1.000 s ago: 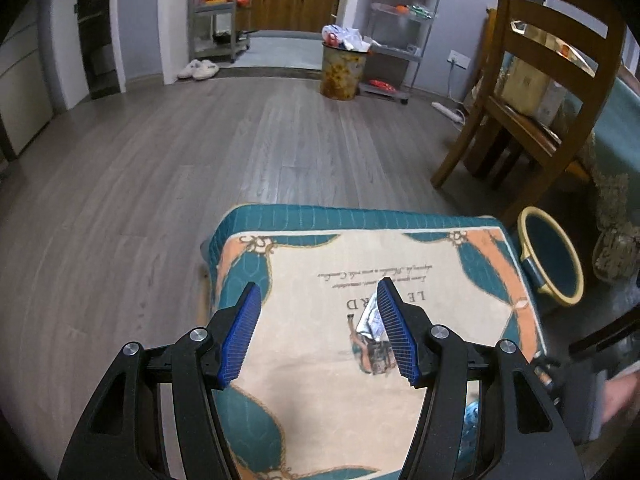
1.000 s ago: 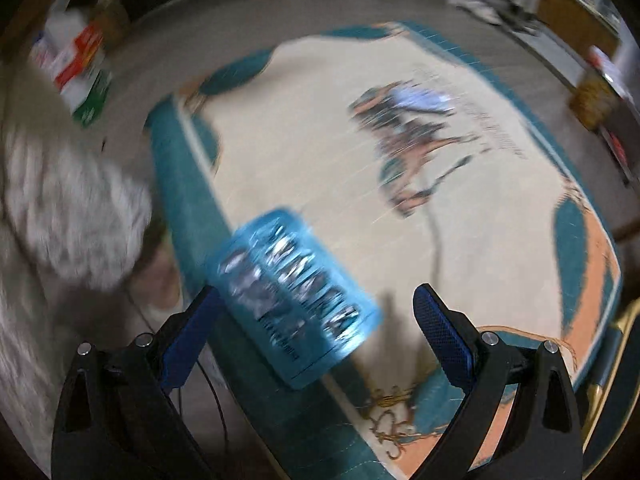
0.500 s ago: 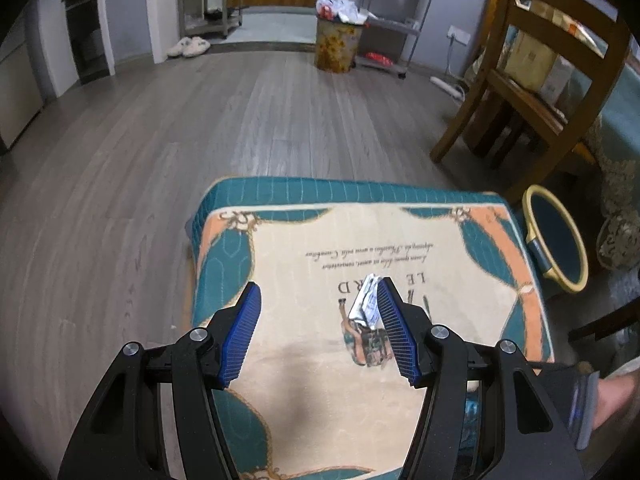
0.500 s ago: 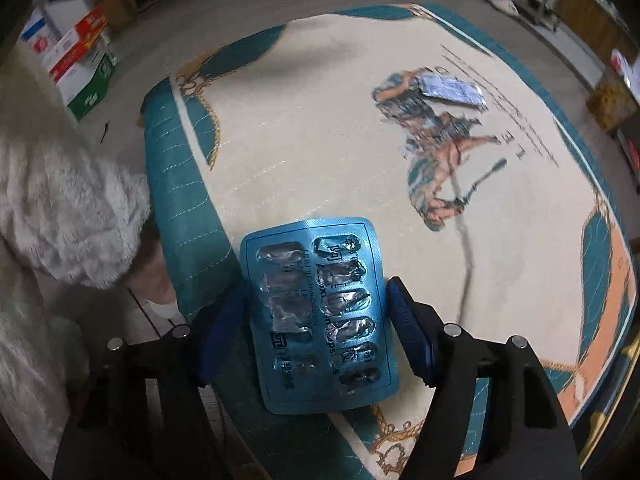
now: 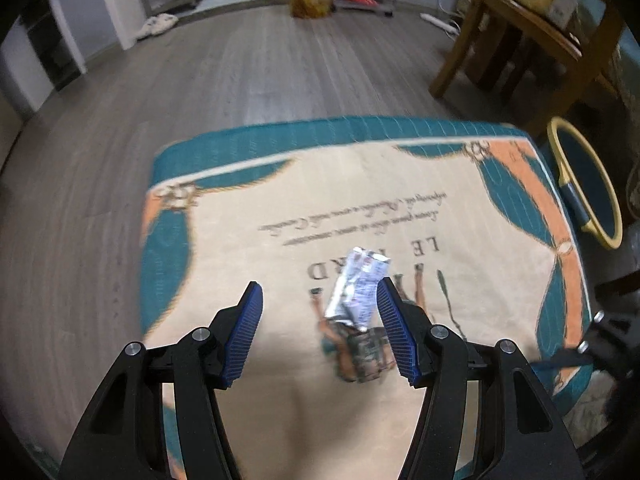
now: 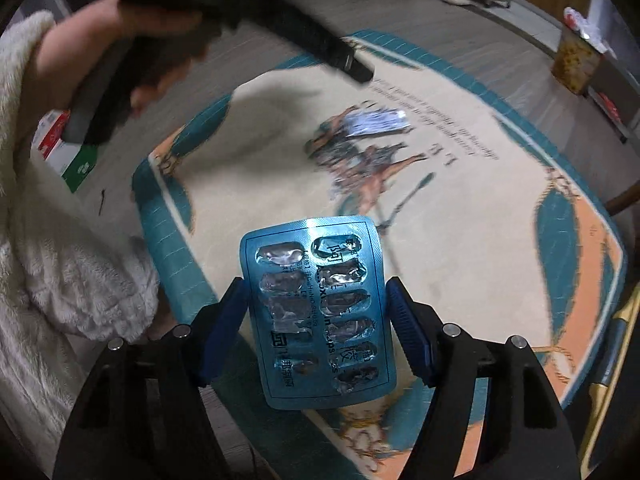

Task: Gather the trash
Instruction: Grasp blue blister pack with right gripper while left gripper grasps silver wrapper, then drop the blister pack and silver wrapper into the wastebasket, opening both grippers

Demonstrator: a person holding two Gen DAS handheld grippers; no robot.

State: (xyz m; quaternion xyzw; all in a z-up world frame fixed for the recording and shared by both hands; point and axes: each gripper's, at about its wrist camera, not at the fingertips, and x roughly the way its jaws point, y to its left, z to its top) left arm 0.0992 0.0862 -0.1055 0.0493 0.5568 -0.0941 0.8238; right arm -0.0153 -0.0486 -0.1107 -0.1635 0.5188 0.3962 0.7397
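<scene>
Since the earlier frame, the right tool (image 6: 316, 328) has closed its jaws on the blue blister pack (image 6: 316, 312) and now pinches it at bottom centre, so one piece of trash is collected. Left tool (image 5: 318, 332) has come lower, its jaws spread and empty, with the silver wrapper (image 5: 358, 288) on the rug (image 5: 240, 216) just beside its right pad, not yet gripped. At the right edge waits the yellow-rimmed bin (image 5: 596, 200).

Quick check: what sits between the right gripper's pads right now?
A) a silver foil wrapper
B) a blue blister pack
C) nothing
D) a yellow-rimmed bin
B: the right gripper is closed on the blue blister pack, a pad against each long edge.
</scene>
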